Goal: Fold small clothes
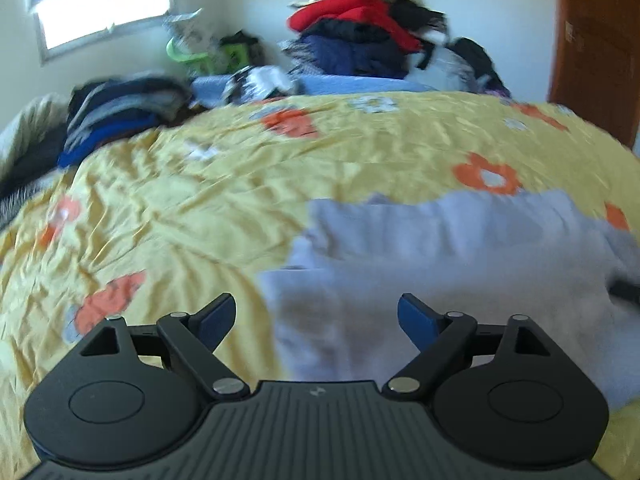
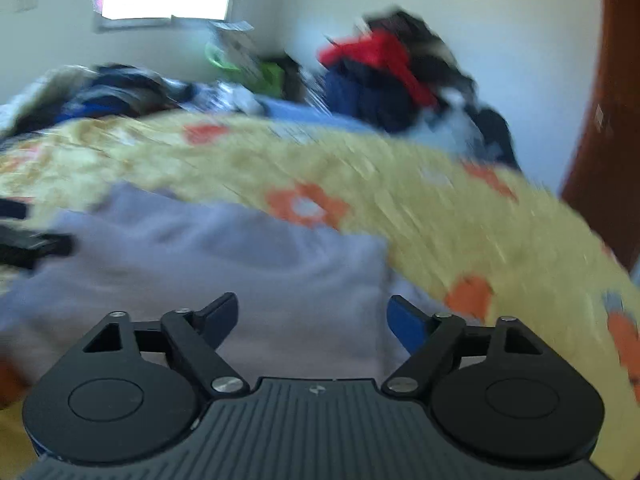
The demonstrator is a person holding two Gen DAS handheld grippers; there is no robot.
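A pale lilac-grey garment [image 1: 460, 264] lies on the yellow flowered bedspread [image 1: 192, 200], partly folded in layers. My left gripper [image 1: 316, 320] is open and empty, just above the garment's left edge. In the right wrist view the same garment [image 2: 208, 264] lies under my right gripper [image 2: 312, 318], which is open and empty over the garment's right part. The other gripper's dark tip [image 2: 32, 244] shows at the left edge of that view. Both views are motion-blurred.
A heap of red, navy and black clothes [image 1: 360, 28] stands at the bed's far side. A stack of dark and blue clothes [image 1: 116, 112] lies at the far left. A brown door [image 1: 600, 48] is at the right, a bright window [image 1: 104, 12] at the back left.
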